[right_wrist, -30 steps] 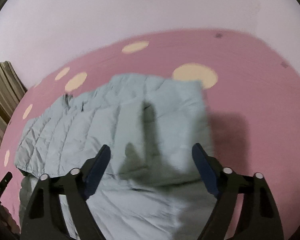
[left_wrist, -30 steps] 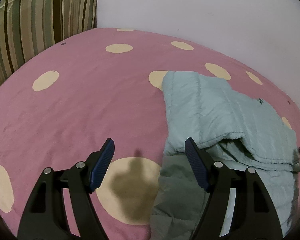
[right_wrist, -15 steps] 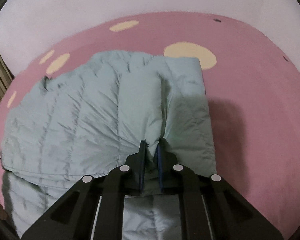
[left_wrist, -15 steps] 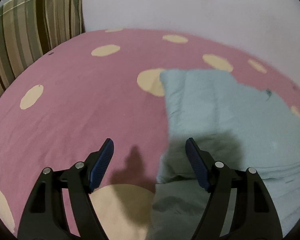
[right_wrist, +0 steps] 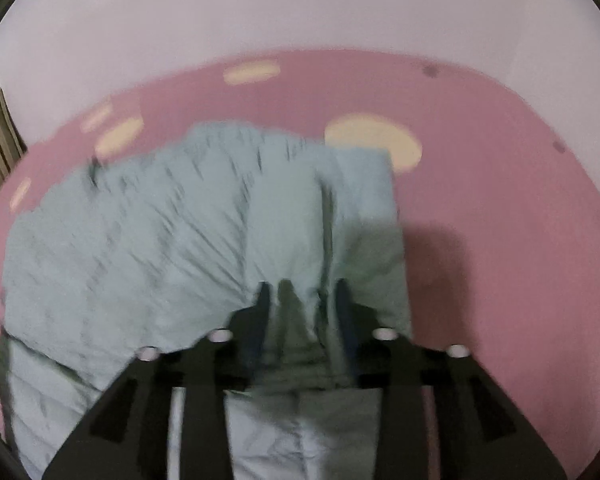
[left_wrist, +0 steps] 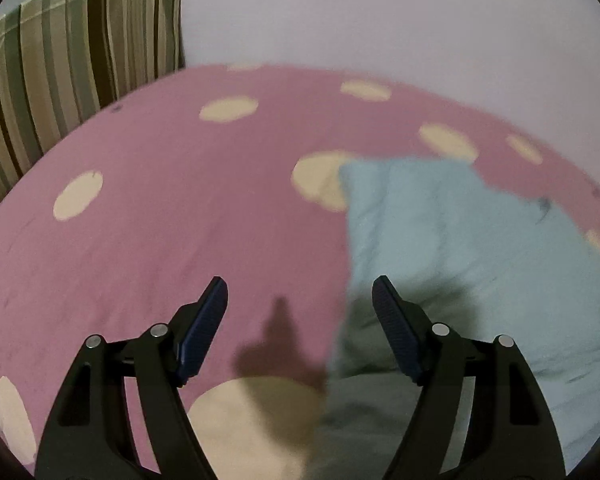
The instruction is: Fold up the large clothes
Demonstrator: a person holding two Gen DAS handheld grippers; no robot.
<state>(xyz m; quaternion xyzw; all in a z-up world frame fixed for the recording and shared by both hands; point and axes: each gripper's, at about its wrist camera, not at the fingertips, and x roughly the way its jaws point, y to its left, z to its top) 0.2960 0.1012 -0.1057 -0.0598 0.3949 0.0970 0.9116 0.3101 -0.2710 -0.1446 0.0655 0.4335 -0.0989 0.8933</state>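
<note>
One jacket [right_wrist: 172, 240] fold—seemingly between right gripper [right_wrist: 303, 292]

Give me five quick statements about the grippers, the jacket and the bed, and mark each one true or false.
1. The left gripper is open and holds nothing. True.
2. The right gripper hangs open above the bedsheet. False: its fingers are closed in on a bunched fold of the light blue jacket.
3. The jacket lies on a pink bedsheet with cream dots. True.
4. A striped pillow sits at the far left of the left wrist view. True.
5. The left gripper's fingers both rest on the jacket. False: one is over bare sheet, and the other is at the jacket's edge.
</note>
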